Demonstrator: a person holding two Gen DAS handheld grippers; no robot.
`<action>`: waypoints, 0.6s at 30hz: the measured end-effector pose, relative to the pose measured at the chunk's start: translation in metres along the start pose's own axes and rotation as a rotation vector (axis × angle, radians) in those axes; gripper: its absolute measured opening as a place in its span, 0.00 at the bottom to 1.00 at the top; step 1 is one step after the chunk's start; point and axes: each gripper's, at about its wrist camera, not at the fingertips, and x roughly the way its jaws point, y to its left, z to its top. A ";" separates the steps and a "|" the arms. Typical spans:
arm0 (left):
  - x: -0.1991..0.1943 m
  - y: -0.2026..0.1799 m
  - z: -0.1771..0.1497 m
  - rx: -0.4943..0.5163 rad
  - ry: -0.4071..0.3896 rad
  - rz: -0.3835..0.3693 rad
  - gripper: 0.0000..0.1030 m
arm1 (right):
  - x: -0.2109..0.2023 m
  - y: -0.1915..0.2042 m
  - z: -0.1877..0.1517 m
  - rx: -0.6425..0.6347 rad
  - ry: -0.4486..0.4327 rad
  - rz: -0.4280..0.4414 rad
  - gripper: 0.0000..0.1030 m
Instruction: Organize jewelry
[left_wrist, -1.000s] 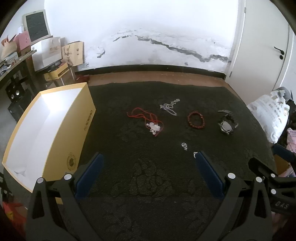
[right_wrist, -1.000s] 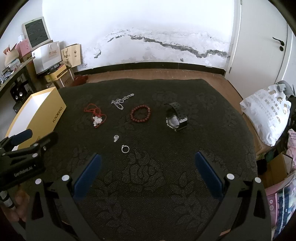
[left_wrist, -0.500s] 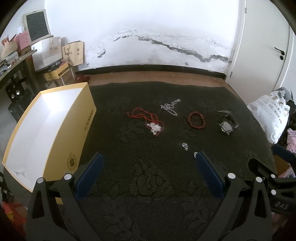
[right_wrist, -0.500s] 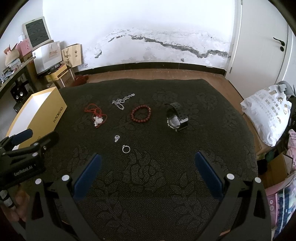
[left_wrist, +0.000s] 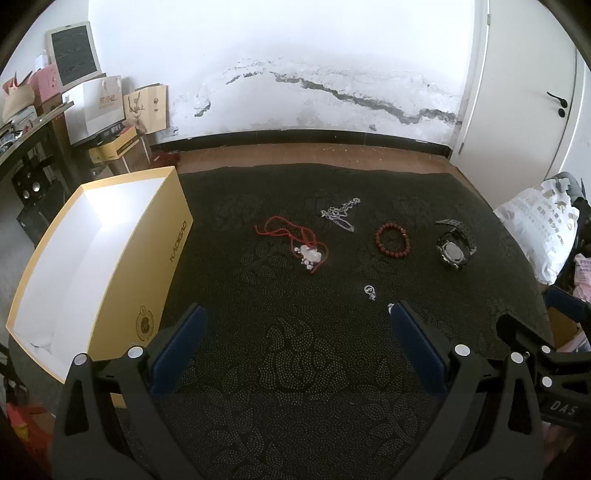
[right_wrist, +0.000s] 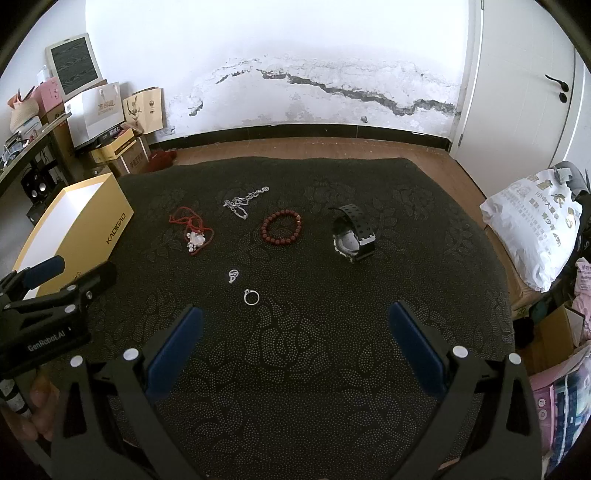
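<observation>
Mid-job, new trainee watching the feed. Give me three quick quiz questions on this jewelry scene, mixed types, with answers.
1. True or false: the yellow box already holds jewelry.
2. Multiple choice: which piece lies nearest the black watch? A) red cord necklace B) beaded bracelet C) silver chain
3. Fill in: the left gripper and right gripper are both ____.

Key: 1 false, no jewelry shows on its visible white floor; 2 B; 3 open.
</observation>
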 end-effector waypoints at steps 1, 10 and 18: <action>0.000 0.000 0.000 0.000 0.000 0.001 0.94 | 0.000 0.000 0.000 0.000 0.000 0.000 0.94; -0.001 0.001 0.000 -0.001 -0.001 -0.001 0.94 | 0.000 0.000 0.000 -0.001 0.000 0.000 0.94; -0.001 0.000 0.000 0.000 -0.001 0.000 0.94 | 0.000 0.000 0.000 -0.001 -0.001 0.000 0.94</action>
